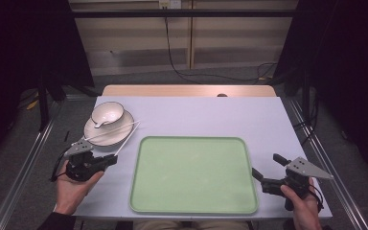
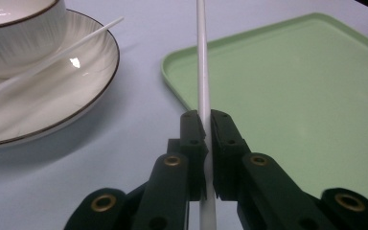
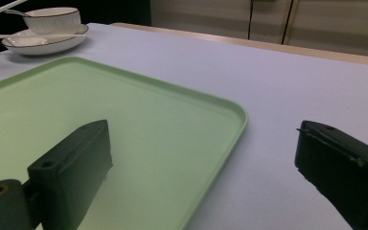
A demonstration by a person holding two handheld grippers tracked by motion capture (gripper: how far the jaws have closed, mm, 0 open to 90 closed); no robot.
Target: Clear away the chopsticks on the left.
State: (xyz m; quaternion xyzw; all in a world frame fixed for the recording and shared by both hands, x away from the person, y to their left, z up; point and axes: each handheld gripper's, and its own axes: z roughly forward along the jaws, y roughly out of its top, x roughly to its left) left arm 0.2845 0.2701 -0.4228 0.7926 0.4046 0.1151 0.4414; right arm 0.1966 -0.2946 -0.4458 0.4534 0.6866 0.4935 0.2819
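Note:
My left gripper (image 1: 111, 158) (image 2: 206, 120) is shut on a white chopstick (image 1: 127, 139) (image 2: 202, 57). The stick runs forward from the jaws between the plate and the tray's near-left corner. A second white chopstick (image 1: 110, 131) (image 2: 52, 55) lies across a gold-rimmed white plate (image 1: 100, 139) (image 2: 76, 96). On that plate stands a white bowl (image 1: 108, 113) (image 2: 19, 33). My right gripper (image 1: 267, 165) (image 3: 206, 143) hovers open at the right edge of a pale green tray (image 1: 194, 175) (image 3: 124, 110), one jaw over the tray and one over the table.
The tray (image 2: 292, 86) has nothing on it and fills the table's front middle. Plate and bowl (image 3: 52, 19) sit at the table's left. A wooden strip (image 1: 187, 90) borders the far edge, with cables on the floor beyond.

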